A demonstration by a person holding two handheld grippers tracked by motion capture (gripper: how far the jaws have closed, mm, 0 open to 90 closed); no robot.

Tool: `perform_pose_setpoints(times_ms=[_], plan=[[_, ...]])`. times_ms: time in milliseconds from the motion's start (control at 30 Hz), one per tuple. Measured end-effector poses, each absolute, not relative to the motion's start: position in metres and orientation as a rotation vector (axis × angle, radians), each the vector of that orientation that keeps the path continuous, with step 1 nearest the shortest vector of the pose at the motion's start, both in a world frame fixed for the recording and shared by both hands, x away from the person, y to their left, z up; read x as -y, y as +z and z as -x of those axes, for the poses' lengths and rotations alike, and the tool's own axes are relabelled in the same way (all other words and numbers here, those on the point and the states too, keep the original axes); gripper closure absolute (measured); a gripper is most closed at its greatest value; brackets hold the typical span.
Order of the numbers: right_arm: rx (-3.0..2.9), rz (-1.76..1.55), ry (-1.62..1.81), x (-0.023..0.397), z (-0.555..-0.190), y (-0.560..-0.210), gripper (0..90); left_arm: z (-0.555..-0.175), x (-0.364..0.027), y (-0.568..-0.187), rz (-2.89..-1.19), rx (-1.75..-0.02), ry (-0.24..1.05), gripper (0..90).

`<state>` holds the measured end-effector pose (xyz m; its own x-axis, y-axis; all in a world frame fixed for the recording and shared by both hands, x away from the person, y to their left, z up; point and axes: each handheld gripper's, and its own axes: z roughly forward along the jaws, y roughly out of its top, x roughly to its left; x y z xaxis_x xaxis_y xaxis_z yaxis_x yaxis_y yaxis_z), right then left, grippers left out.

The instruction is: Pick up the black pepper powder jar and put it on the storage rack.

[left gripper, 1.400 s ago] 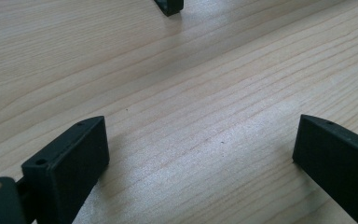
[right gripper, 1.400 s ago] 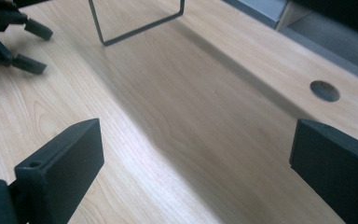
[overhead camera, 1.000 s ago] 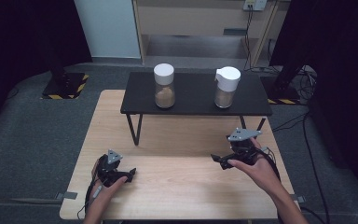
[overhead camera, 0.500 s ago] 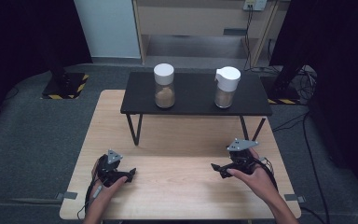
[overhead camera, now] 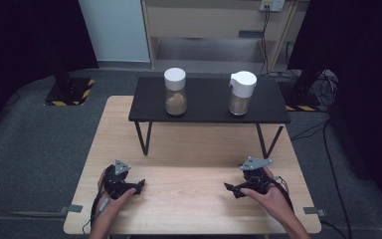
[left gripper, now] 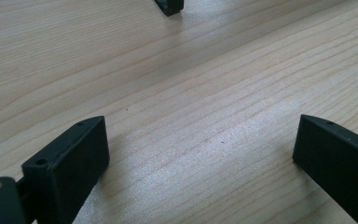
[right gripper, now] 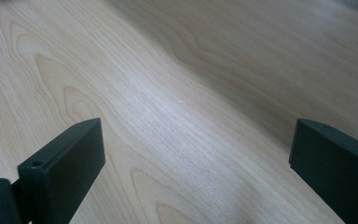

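Left gripper [overhead camera: 140, 185]: held low over the wooden table [overhead camera: 194, 199], jaws spread wide apart with nothing between them; in the left gripper view bare wood grain lies between and ahead of the jaws.
Right gripper [overhead camera: 227, 187]: held low over the same table, jaws spread wide apart and empty; in the right gripper view bare wood lies between them.
Gripper facing: the two sets of jaws point toward each other, well apart.
Black shelf [overhead camera: 206, 112]: stands on the table, well beyond both sets of jaws.
Left jar [overhead camera: 175, 92]: white-capped, upright on the shelf, far ahead of the left jaws.
Right jar [overhead camera: 241, 93]: white-lidded, upright on the shelf, far ahead of the right jaws.
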<state>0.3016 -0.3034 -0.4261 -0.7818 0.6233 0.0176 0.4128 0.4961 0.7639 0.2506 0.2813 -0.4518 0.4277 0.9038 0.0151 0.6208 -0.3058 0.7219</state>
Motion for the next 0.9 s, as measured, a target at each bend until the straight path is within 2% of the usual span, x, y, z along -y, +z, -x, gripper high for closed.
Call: perform_pose_setpoints(times_ms=[900], plan=[[-2.52,-0.883,1.103,0.294,-0.296,-0.455,3.0,-0.25,-0.281,-0.452,-2.037,-1.284,0.567,2.2]])
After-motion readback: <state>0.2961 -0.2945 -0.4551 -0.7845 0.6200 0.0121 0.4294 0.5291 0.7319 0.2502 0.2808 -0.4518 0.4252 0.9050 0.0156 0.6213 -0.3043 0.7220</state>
